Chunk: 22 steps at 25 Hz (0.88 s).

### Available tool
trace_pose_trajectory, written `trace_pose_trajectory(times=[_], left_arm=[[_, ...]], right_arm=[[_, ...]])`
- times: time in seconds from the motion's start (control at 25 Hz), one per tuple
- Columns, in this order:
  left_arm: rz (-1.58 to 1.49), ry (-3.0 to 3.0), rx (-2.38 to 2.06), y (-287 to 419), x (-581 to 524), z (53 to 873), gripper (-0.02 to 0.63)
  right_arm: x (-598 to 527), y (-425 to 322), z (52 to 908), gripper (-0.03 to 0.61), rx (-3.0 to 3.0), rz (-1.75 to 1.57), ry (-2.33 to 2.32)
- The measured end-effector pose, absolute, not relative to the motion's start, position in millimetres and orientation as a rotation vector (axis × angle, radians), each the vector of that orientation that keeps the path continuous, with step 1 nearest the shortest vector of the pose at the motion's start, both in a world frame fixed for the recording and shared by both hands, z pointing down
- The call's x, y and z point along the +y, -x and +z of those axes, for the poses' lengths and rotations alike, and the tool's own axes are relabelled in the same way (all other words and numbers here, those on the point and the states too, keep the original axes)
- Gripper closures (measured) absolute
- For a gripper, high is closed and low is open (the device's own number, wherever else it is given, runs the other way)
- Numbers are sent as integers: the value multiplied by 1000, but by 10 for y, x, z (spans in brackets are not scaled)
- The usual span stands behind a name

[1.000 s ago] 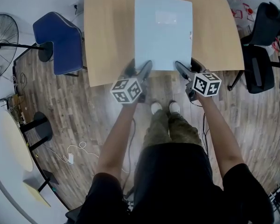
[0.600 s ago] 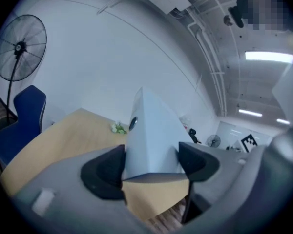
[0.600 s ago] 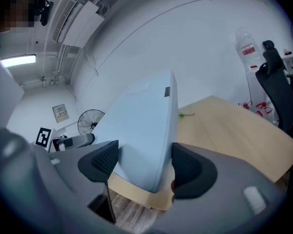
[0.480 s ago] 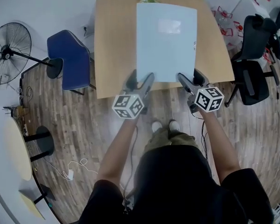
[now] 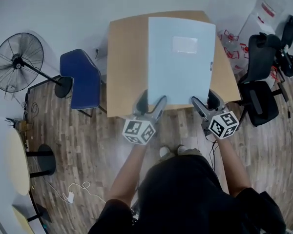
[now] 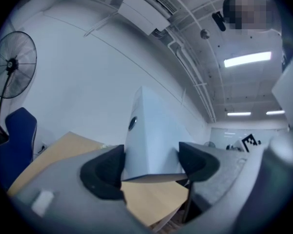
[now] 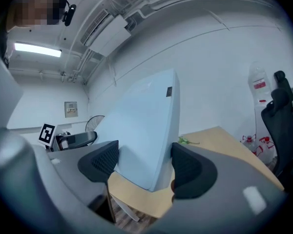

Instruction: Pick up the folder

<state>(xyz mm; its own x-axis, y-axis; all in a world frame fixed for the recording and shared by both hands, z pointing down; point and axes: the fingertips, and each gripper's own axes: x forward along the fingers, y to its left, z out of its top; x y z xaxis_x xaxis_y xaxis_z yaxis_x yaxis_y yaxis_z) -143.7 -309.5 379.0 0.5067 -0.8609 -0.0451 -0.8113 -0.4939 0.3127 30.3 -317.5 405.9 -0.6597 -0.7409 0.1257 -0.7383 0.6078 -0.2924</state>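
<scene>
A pale blue folder (image 5: 180, 57) is held up above the wooden table (image 5: 124, 67), tilted with its far edge raised. My left gripper (image 5: 149, 104) is shut on the folder's near left corner, where the folder (image 6: 151, 135) fills the space between the black pads. My right gripper (image 5: 204, 101) is shut on the near right corner, and the folder (image 7: 146, 130) stands between its pads. A white label (image 5: 184, 44) shows on the cover.
A blue chair (image 5: 80, 79) stands left of the table and a floor fan (image 5: 17, 57) farther left. Black office chairs (image 5: 259, 82) stand to the right. A round pale table (image 5: 14, 160) lies at the left edge. Cables (image 5: 75, 191) trail on the wooden floor.
Both grippers have lifted the folder off the table, raising and tilting it upward. The person has stepped back a little.
</scene>
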Motion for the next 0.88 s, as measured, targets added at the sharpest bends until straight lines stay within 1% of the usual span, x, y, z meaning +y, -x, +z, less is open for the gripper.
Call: trace_pose_trajectory(times=[0.32, 0.88], left_arm=[[-339, -2518, -1475, 1580, -2705, 3500, 258], [-351, -2556, -1503, 1700, -2815, 3279, 256]], right_arm=[[-2861, -151, 3719, 236, 2855, -360, 1226], [-2972, -12, 3500, 244, 2866, -317, 1219]])
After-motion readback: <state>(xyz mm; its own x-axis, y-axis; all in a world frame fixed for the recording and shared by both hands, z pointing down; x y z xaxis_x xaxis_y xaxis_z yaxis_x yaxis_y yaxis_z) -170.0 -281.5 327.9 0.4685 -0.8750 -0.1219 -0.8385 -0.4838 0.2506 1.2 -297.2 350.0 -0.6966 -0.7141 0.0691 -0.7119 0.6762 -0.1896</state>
